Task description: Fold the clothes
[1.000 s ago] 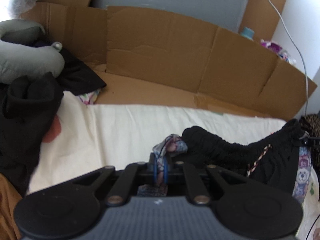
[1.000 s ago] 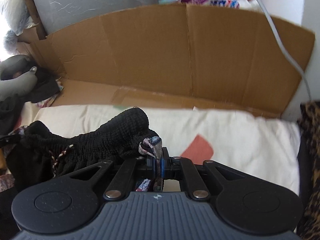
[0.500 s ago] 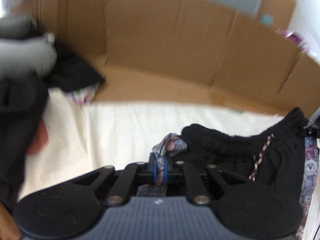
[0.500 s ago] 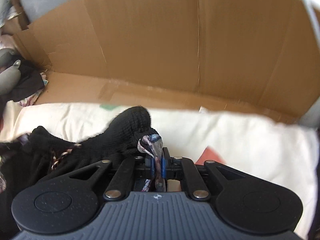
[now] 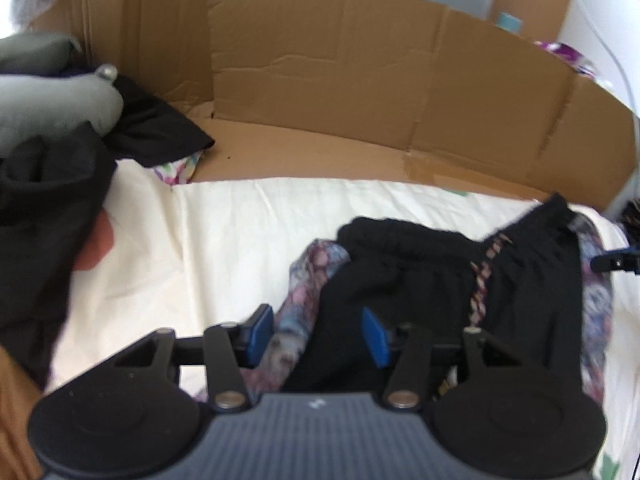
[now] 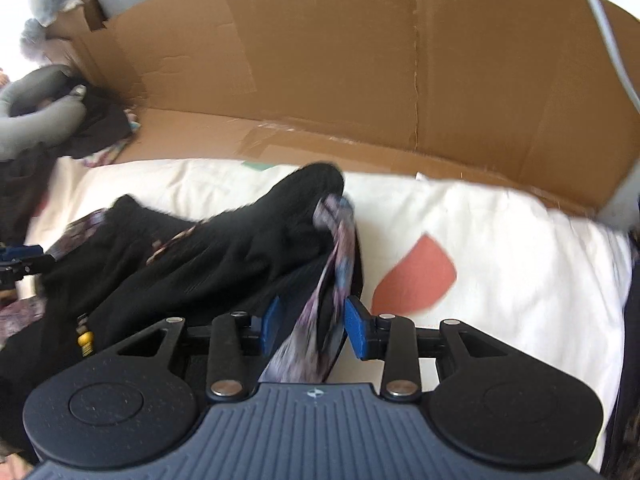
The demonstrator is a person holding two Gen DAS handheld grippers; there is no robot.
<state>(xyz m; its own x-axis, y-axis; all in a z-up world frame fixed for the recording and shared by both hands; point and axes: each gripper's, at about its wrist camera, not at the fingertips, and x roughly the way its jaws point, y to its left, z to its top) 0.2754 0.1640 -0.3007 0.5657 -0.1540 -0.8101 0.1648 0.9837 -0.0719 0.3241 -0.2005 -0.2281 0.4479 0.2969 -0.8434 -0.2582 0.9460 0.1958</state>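
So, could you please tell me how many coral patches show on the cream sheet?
2: one patch right of the dark garment, one at the left black pile's edge, partly hidden; more may be covered.

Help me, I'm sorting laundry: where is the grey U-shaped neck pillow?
The grey U-shaped neck pillow sits far left in both wrist views, on a pile of black clothes, beside the brown cardboard wall.

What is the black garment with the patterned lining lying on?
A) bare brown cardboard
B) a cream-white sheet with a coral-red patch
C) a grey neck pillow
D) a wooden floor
B: the black garment with patterned lining rests on the cream-white sheet, whose coral-red patch shows just beside it; the brown cardboard stands behind the sheet.
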